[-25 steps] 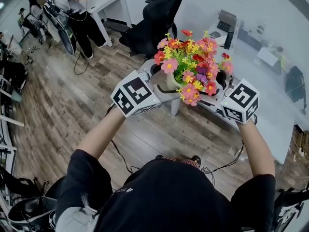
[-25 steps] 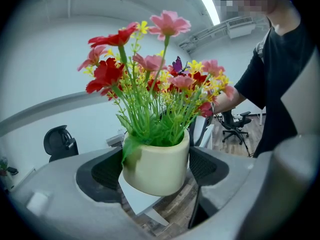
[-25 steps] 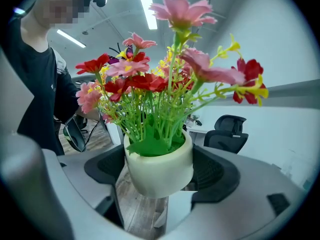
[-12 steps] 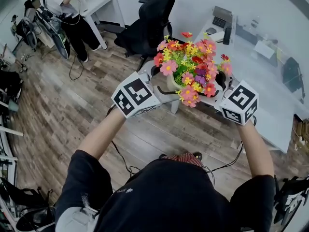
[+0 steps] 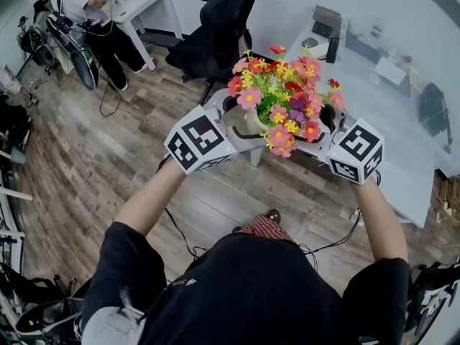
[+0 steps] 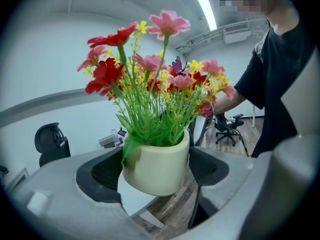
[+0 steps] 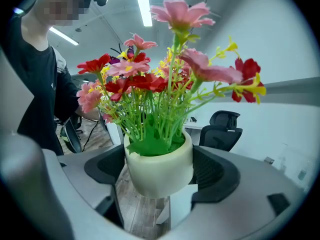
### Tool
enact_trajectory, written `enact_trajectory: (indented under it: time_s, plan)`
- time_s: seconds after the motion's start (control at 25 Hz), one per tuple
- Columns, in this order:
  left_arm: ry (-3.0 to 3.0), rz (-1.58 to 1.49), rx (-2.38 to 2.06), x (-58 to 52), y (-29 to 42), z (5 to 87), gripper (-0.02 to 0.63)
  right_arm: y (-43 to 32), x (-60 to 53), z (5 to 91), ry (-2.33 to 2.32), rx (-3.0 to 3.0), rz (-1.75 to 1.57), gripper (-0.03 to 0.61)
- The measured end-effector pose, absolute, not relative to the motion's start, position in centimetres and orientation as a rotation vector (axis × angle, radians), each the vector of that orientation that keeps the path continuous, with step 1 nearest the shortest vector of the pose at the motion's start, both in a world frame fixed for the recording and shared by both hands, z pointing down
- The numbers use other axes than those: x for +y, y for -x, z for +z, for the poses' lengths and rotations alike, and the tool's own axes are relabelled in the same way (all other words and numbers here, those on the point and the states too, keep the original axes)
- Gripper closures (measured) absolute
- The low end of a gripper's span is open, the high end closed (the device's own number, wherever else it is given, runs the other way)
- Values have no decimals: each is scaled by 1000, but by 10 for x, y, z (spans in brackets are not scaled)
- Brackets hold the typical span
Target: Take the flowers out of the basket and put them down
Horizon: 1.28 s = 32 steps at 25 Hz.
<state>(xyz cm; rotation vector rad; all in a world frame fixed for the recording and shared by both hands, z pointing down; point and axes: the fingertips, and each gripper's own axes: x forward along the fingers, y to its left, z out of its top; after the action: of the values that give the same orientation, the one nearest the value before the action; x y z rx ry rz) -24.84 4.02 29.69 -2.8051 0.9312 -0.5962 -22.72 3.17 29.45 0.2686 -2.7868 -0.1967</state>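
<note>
Cream flower pot — clamped between left gripper and right gripper (one each side).

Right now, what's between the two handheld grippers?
A cream pot of flowers, gripped from opposite sides by the left gripper and right gripper; clearest in the head view.

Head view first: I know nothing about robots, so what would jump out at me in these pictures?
The bright bunch of pink, red and yellow flowers in a cream pot, held in mid-air over the wooden floor. The left gripper and right gripper both clamp the pot from opposite sides, each bearing black-and-white square markers. Behind stand a black office chair and a white desk.
</note>
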Motion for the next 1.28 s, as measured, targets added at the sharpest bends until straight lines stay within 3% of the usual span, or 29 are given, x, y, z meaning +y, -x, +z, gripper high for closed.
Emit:
enact_trajectory:
  time_s: [1.28]
  plan:
    - [2749,-651,1126,-20,220,313,202,199,-31,310,-86,-2814,-234,152]
